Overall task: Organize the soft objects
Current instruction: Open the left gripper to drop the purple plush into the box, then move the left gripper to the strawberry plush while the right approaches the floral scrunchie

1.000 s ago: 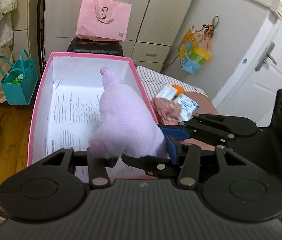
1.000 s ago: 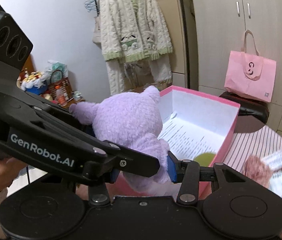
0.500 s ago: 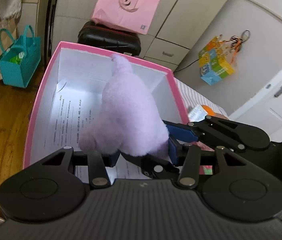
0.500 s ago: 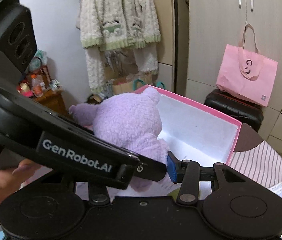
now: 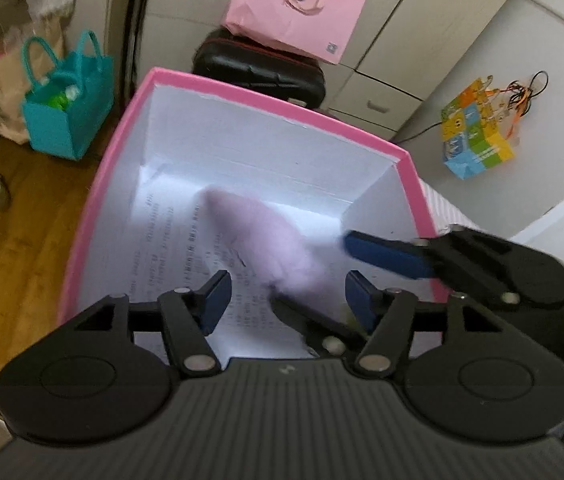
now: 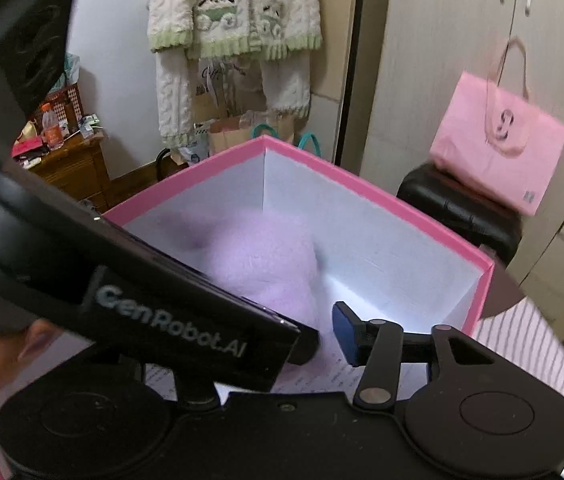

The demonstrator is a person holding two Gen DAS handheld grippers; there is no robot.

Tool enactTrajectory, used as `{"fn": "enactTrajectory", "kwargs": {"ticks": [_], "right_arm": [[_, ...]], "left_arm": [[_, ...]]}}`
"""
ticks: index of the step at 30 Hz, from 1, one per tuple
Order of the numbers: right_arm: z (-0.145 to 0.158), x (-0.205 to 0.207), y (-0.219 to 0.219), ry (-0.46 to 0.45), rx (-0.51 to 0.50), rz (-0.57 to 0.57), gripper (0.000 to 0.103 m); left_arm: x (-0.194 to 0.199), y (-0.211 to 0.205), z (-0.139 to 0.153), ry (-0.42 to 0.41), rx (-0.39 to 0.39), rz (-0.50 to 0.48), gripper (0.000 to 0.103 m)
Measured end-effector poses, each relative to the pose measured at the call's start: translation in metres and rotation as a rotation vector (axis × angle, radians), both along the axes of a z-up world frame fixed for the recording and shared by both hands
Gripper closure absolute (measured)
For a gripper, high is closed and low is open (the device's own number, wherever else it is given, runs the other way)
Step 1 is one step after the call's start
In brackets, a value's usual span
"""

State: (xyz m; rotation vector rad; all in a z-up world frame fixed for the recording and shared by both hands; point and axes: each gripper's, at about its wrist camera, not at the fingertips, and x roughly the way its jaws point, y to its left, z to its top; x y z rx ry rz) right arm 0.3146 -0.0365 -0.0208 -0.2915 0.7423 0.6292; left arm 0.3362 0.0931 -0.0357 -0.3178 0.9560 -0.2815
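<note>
A purple plush toy [image 5: 270, 236] lies blurred inside the pink box [image 5: 278, 104] with white walls and a printed paper on its floor. It also shows in the right wrist view [image 6: 258, 264], inside the same box [image 6: 374, 196]. My left gripper [image 5: 286, 300] is open above the box, its blue pads apart, with nothing between them. My right gripper [image 6: 314, 340] is open too; its blue fingers [image 5: 386, 256] reach in from the right, close to the plush, and its left finger is hidden behind the left gripper's body.
A pink tote bag [image 5: 298, 4] sits on a black case [image 5: 258, 68] behind the box. A teal bag [image 5: 66, 108] stands on the wooden floor at left. A colourful bag [image 5: 478, 140] hangs by the door. A striped cloth [image 6: 534, 344] lies right of the box.
Both grippers opened and let go of the purple plush. It dropped from between the fingers into the pink box. Both grippers moved forward over the box.
</note>
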Motion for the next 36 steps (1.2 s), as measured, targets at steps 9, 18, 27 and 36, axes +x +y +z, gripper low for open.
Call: {"fn": "enactTrajectory", "kwargs": {"ticks": [9,18,27,36], "right_arm": [[0.021,-0.041,-0.016,-0.075,-0.032,-0.021,0.022],[0.044,-0.091,-0.049,-0.100,0.015,-0.031,0.021],[0.065,-0.140,-0.078,-0.146,0.026,-0.025,0.021],[0.056,-0.190,-0.140,-0.148,0.131,-0.118,0.019]], "left_arm": [[-0.051,0.011,0.039,-0.144,0.037,-0.045,0.030],[-0.121,0.004,0.083,-0.321,0.141,-0.089,0.026],[-0.177,-0.023,0.103,-0.423,0.192,-0.199,0.022],[-0.216,-0.061,0.096,-0.439,0.175,-0.317,0.022]]}}
